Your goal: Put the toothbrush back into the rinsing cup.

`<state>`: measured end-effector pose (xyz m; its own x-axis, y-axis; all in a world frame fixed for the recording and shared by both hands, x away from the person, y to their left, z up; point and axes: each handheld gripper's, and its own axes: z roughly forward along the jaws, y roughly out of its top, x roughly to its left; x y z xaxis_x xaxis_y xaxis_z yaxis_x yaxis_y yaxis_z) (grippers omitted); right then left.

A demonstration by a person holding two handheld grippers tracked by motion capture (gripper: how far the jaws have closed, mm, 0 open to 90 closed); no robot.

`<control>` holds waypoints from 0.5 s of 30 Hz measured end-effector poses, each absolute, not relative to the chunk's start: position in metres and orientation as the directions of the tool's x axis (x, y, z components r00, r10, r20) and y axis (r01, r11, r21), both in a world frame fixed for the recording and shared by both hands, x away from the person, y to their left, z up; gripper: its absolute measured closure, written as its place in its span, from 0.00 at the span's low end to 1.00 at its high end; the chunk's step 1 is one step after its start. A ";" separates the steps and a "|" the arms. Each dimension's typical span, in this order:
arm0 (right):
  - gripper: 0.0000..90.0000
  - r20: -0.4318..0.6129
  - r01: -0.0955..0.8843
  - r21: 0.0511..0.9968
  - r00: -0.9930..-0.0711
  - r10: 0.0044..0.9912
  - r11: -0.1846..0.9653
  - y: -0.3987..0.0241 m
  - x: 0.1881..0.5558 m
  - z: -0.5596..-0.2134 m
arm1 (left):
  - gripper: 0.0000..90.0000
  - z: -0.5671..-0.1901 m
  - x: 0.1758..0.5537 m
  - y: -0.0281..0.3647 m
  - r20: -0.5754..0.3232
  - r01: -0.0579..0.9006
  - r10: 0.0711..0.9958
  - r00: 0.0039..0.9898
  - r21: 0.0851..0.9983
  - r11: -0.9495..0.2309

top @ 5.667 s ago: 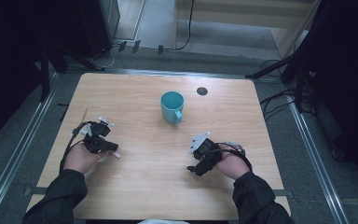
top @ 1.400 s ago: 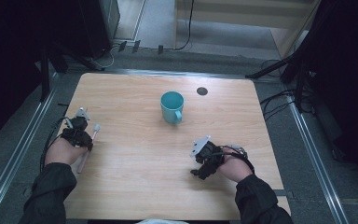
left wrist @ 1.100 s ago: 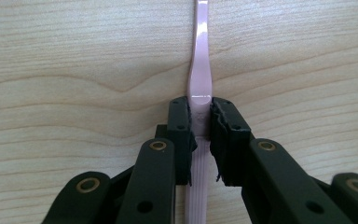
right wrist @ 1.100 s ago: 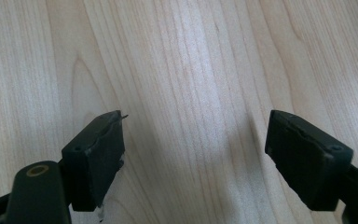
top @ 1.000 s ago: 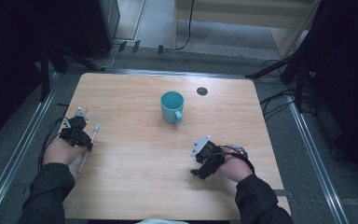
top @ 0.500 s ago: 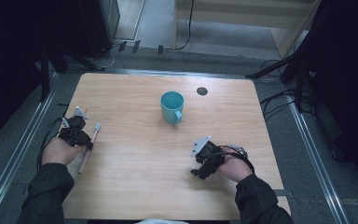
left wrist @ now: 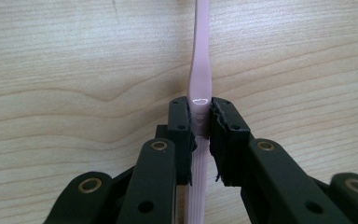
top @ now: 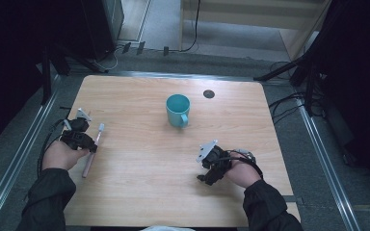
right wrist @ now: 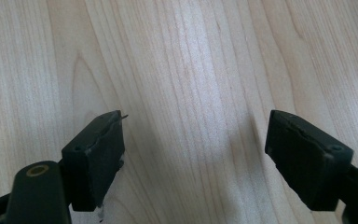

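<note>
Your left claw is pinching the light, stiff, slippery pink toothbrush mid-handle, so keep squeezing firmly.

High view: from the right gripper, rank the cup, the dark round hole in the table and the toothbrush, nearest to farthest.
From the right gripper, low on the table's right side:
1. Cup, teal, up and a little left, near the middle.
2. Dark round hole, straight up toward the far edge, beyond the cup.
3. Toothbrush, pink, far across on the left side, clamped in the left gripper.
</note>
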<state>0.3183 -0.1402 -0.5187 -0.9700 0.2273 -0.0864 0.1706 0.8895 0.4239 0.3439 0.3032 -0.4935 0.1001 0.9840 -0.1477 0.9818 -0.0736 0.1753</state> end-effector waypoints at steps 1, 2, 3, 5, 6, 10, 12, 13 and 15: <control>0.22 -0.086 0.171 0.424 -0.970 0.227 0.889 -0.140 0.318 -0.519 | 0.87 -0.492 0.344 0.303 -0.154 0.982 0.983 0.099 0.176 -0.071; 0.22 -0.085 0.171 0.424 -0.970 0.228 0.889 -0.140 0.318 -0.519 | 0.87 -0.492 0.343 0.303 -0.151 0.980 0.983 0.107 0.184 -0.078; 0.22 -0.087 0.169 0.424 -0.970 0.226 0.890 -0.140 0.319 -0.519 | 0.87 -0.491 0.343 0.303 -0.156 0.979 0.982 0.108 0.188 -0.078; 0.22 -0.086 0.170 0.424 -0.970 0.226 0.890 -0.140 0.318 -0.519 | 0.87 -0.489 0.342 0.303 -0.163 0.978 0.980 0.110 0.194 -0.077; 0.22 -0.087 0.169 0.423 -0.970 0.226 0.890 -0.140 0.318 -0.519 | 0.87 -0.489 0.342 0.303 -0.164 0.977 0.980 0.114 0.196 -0.081; 0.22 -0.087 0.170 0.423 -0.970 0.226 0.890 -0.140 0.318 -0.519 | 0.87 -0.485 0.341 0.303 -0.168 0.974 0.977 0.128 0.209 -0.092; 0.22 -0.086 0.169 0.423 -0.970 0.225 0.890 -0.140 0.318 -0.519 | 0.87 -0.483 0.340 0.303 -0.176 0.971 0.976 0.132 0.219 -0.092; 0.22 -0.086 0.169 0.423 -0.970 0.225 0.890 -0.140 0.319 -0.519 | 0.87 -0.482 0.340 0.303 -0.178 0.970 0.975 0.136 0.226 -0.094; 0.22 -0.087 0.169 0.421 -0.970 0.225 0.891 -0.140 0.319 -0.519 | 0.87 -0.480 0.339 0.303 -0.180 0.967 0.974 0.140 0.238 -0.095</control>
<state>0.3186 -0.1402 -0.5193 -0.9705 0.2250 -0.0867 0.1689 0.8911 0.4212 0.3388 0.3028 -0.4800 0.1399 0.9737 -0.1799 0.9667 -0.0949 0.2378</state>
